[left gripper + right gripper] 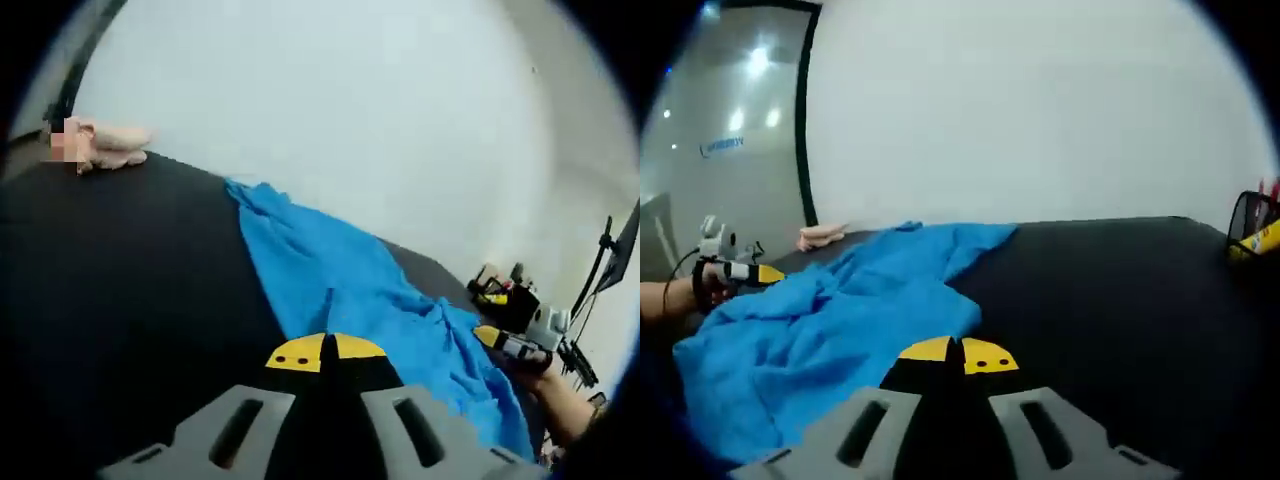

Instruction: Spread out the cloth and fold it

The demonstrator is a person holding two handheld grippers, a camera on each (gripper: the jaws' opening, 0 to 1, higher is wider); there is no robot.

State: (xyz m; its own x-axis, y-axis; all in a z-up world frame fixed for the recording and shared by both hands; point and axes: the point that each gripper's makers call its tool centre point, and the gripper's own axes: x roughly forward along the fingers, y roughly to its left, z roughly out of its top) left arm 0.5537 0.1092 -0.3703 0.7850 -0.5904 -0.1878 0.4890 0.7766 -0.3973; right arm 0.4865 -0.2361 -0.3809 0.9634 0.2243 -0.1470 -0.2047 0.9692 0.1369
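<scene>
In the left gripper view the left gripper (325,352) has its jaws pressed together, yellow tips meeting at a thin seam, and the near edge of the cloth (345,290) lies right at those tips; whether any fabric is pinched in the seam I cannot tell, since the tips hide the contact. In the right gripper view the right gripper (958,355) is likewise closed, tips together, with the cloth (830,320) running up to them from the left and ahead; again a grip on the fabric cannot be confirmed. Beyond both sets of tips the cloth stretches away as a long blue band across the black table (130,280), one end reaching towards the far edge by the white wall. It is thin and limp, rumpled along its length with ridges and soft pleats, and bunched up at the end nearest the right gripper (510,343), which in the left gripper view sits off to the right, at that end. The left gripper (745,272) shows at the far left of the right gripper view, at the cloth's other end. My reading: spreading is under way but unfinished, as the cloth is pulled long yet not flat, and no fold has been made
</scene>
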